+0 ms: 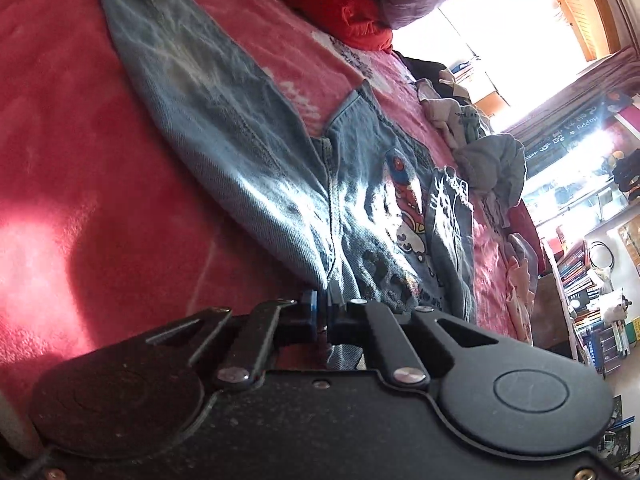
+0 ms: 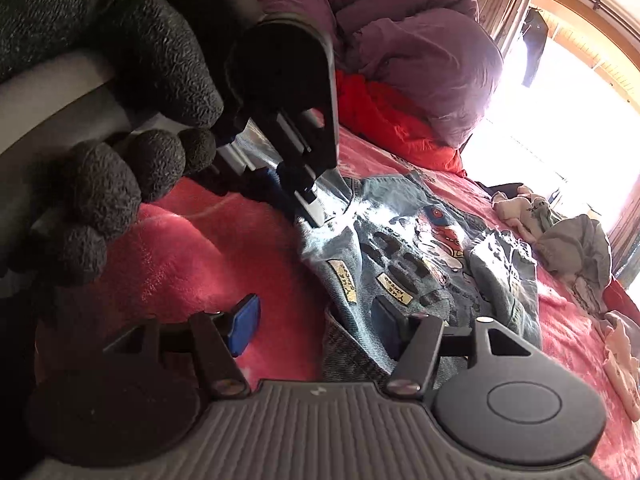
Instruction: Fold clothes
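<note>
The left gripper (image 1: 324,312) is clenching a bunched fold of the denim jacket (image 1: 360,208), pinching the cloth between its blue pads at the spot where the sleeve (image 1: 192,92) is meeting the body. Ahead of these fingers and off to their left, that sleeve is lying stretched out flat across the pink blanket (image 1: 60,120), its frayed cuff at the far end. Straight ahead and to their right, the jacket body is spreading out with its cartoon patch facing up.

In the right wrist view, a gloved hand (image 2: 120,152) is holding the left gripper down onto the jacket's near shoulder edge. The right gripper (image 2: 316,328) is standing released, its fingers apart: the left pad (image 2: 244,328) is hanging over bare blanket, the right pad (image 2: 386,320) is lying on or just above the jacket's hem; which of the two cannot be told. No cloth is being squeezed between them.

Beyond both grippers, a purple duvet (image 2: 420,40), a red quilt (image 2: 392,120) and a loose heap of small clothes (image 2: 560,232) are lying at the far side of the bed.

The step in hand is probably the sleeve fold, with the left side gripped first. Next, the right gripper likely needs to close on the hem edge, so both hands can be lifting and carrying the sleeve side over the body without dragging the jacket askew.
</note>
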`<state>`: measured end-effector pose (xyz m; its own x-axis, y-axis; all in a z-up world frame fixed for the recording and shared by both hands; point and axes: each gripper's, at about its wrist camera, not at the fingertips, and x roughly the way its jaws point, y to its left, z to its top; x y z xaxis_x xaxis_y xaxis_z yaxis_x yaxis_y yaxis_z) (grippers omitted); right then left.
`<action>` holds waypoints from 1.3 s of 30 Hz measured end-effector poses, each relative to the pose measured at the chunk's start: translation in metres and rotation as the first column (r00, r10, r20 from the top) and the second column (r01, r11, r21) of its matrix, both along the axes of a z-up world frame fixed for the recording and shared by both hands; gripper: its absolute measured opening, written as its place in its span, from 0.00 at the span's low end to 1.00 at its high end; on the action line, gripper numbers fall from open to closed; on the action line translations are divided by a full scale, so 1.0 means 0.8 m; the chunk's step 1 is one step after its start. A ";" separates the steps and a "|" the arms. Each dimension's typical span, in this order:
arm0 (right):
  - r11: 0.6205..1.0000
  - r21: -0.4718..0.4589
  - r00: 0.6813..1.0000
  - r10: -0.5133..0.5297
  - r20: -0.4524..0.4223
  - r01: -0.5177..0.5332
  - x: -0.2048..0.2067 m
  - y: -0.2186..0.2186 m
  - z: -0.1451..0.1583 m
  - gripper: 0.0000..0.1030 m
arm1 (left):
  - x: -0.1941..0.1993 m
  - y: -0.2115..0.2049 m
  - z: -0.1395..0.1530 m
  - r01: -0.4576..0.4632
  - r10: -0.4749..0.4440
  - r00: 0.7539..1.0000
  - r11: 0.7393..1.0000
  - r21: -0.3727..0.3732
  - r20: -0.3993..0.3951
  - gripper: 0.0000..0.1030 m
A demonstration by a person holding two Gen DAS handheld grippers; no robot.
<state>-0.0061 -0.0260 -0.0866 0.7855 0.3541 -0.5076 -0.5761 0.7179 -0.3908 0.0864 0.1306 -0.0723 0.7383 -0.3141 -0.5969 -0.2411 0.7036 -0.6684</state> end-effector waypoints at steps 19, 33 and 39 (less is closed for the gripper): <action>0.974 -0.035 0.975 0.221 -0.030 -0.222 -0.040 0.010 0.029 0.67 | -0.028 0.028 0.021 -0.091 0.093 0.996 0.987 0.129 -0.013 0.04; 0.982 -0.113 0.987 0.158 0.033 -0.153 0.027 0.037 0.015 0.50 | 0.000 0.037 0.093 -0.145 0.112 0.978 0.971 0.190 0.173 0.41; 0.978 -0.118 0.984 0.178 0.029 -0.174 0.057 0.061 0.001 0.51 | 0.062 0.029 0.096 -0.067 0.037 0.992 0.967 0.247 0.125 0.42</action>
<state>0.0398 0.0224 -0.0860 0.7360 0.4297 -0.5231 -0.6722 0.5555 -0.4895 0.1361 0.1538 0.0044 0.8195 -0.1257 -0.5591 -0.2115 0.8405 -0.4989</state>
